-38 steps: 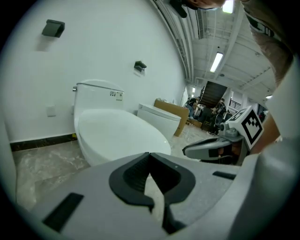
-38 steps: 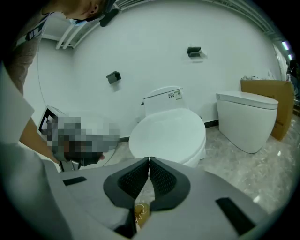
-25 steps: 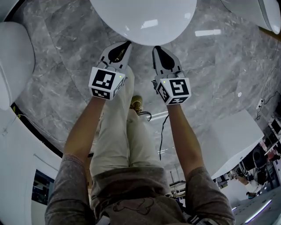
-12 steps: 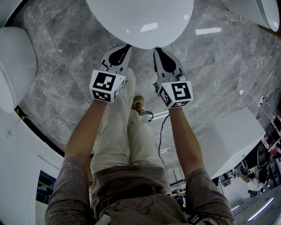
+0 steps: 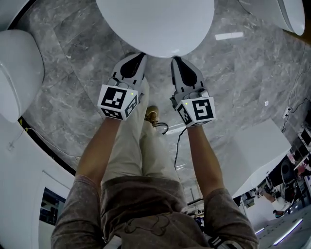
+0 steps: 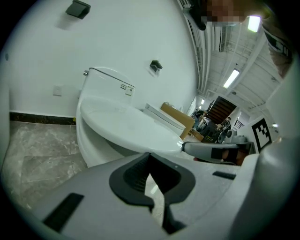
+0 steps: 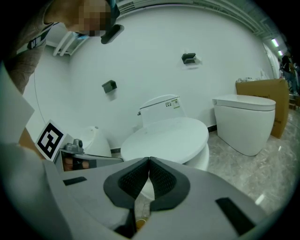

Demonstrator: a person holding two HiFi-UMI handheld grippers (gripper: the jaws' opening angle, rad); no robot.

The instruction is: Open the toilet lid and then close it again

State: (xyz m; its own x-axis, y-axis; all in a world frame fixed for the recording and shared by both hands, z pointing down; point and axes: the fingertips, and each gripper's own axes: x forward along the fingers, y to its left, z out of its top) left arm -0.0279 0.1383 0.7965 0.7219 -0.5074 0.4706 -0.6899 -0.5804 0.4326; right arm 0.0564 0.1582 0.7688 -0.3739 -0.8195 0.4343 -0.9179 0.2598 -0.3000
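The white toilet lid [image 5: 155,24] lies down over its bowl at the top of the head view. It also shows in the left gripper view as the lid [image 6: 126,126] and in the right gripper view as the lid [image 7: 166,136], below the tank [image 7: 161,110]. My left gripper [image 5: 139,56] and right gripper [image 5: 175,60] stand side by side, their tips at the lid's front edge. Both are shut with nothing between the pads. From these views I cannot tell whether the tips touch the lid.
A second toilet [image 5: 286,12] stands at the right, seen also as the toilet [image 7: 243,122] beside a cardboard box [image 7: 265,101]. Another white fixture [image 5: 17,73] is at the left. A white block [image 5: 257,155] sits at the lower right. A cable [image 5: 179,141] runs over the marble floor.
Both grippers have risen and drawn slightly back: their tips, earlier tucked under the lid's front rim, now sit right at its edge. The jaws stay shut.
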